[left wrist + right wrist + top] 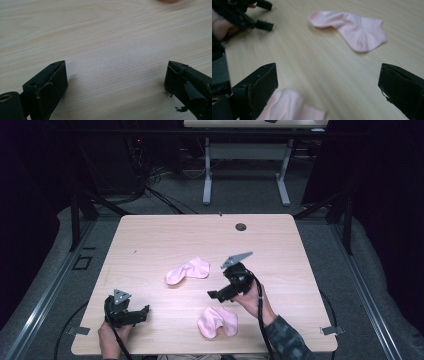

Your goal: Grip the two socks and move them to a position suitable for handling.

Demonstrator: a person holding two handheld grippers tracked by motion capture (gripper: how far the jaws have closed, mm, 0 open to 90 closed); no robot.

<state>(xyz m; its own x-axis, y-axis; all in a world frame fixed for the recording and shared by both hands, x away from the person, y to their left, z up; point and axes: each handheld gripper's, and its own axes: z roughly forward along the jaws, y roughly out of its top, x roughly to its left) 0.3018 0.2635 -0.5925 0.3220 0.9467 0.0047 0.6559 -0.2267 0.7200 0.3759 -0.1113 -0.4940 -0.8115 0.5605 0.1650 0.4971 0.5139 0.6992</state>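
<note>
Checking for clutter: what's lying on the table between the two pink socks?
Nothing: bare wood separates the far sock from the near sock in the high view; the open right gripper hangs beside that gap.

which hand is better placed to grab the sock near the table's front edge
Right, likely. The right gripper hangs open just above the near sock; the left gripper, also open, sits farther off over bare table.

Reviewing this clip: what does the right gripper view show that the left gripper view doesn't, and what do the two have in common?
The right gripper view has the far pink sock lying flat, the blurred near pink sock low between its jaws, and the left hand-held gripper at top left. The left gripper view adds a closer look at bare wood grain and a frayed pad on one jaw. Both show the light wooden table and two black jaws standing wide apart with nothing gripped.
</note>
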